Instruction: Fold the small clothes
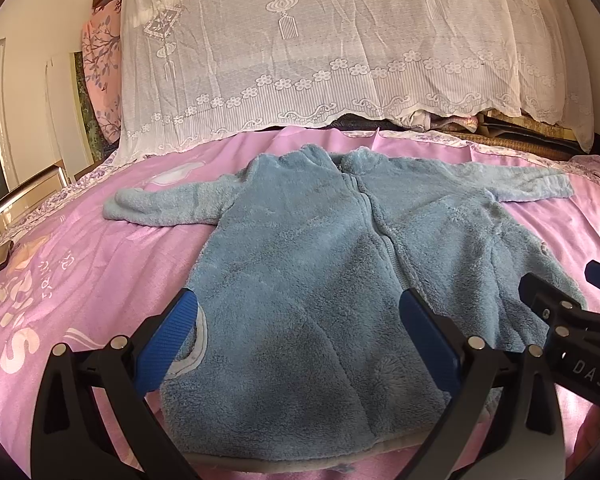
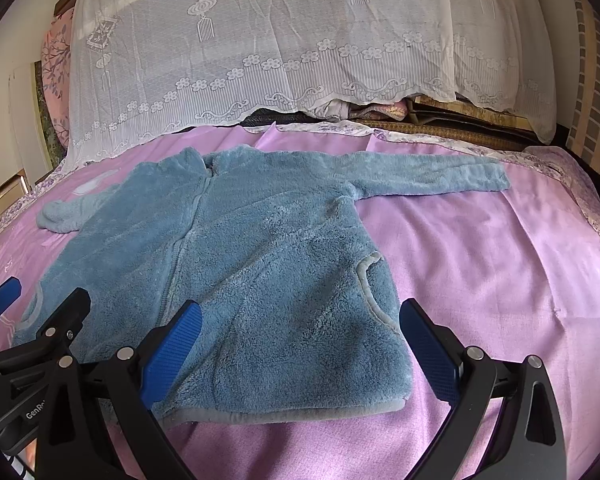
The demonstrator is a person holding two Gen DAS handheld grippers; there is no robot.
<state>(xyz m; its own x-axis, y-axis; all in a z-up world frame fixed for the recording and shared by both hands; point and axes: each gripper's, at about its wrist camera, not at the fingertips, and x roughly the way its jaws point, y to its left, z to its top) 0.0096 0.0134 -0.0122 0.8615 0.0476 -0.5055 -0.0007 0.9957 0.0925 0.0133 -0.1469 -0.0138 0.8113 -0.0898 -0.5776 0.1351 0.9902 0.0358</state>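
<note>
A small blue fleece jacket (image 1: 320, 260) lies flat on the pink bedsheet (image 1: 80, 280), zip up, both sleeves spread sideways. It also shows in the right wrist view (image 2: 260, 260). My left gripper (image 1: 300, 332) is open and empty, hovering over the jacket's lower left part near the hem. My right gripper (image 2: 300, 344) is open and empty over the lower right part, its right finger (image 2: 428, 348) just past the jacket's side edge. The right gripper shows at the right of the left wrist view (image 1: 560, 292), and the left gripper at the left of the right wrist view (image 2: 40, 300).
A white lace cover (image 1: 320, 48) drapes over piled bedding at the back of the bed. A dark phone-like object (image 1: 0, 258) lies at the bed's left edge near a chair frame (image 1: 24, 192). Bare pink sheet (image 2: 500, 280) spreads right of the jacket.
</note>
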